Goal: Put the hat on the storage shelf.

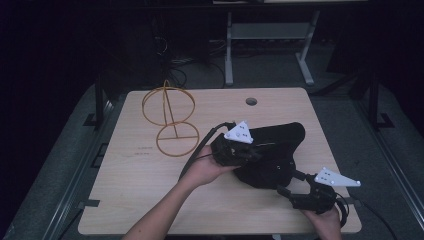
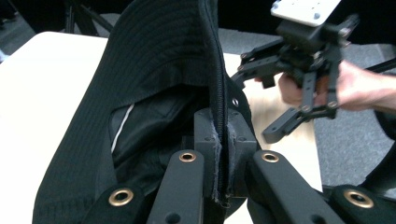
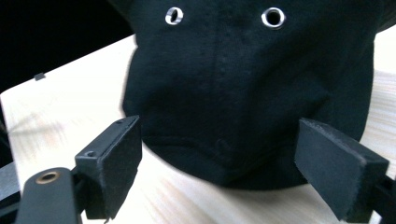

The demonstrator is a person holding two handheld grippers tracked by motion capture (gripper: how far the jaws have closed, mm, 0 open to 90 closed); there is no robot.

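A black cap [image 1: 277, 150] lies on the wooden table [image 1: 140, 190], right of centre. My left gripper [image 1: 252, 152] is shut on the cap's brim edge [image 2: 219, 93], the fabric pinched between its two pads [image 2: 205, 135]. Farther off in the left gripper view, a hand holds the other gripper [image 2: 299, 79]. My right gripper [image 1: 290, 187] sits at the table's front right, jaws open, just short of the cap's crown [image 3: 252, 84]. Two metal eyelets [image 3: 273, 17] show on the crown, which lies between and beyond the open pads [image 3: 116, 154].
A gold wire stand [image 1: 170, 117] with two rings stands at the table's back left. A round cable hole [image 1: 251, 101] sits near the back edge. A grey desk frame [image 1: 265, 35] stands on the floor beyond the table.
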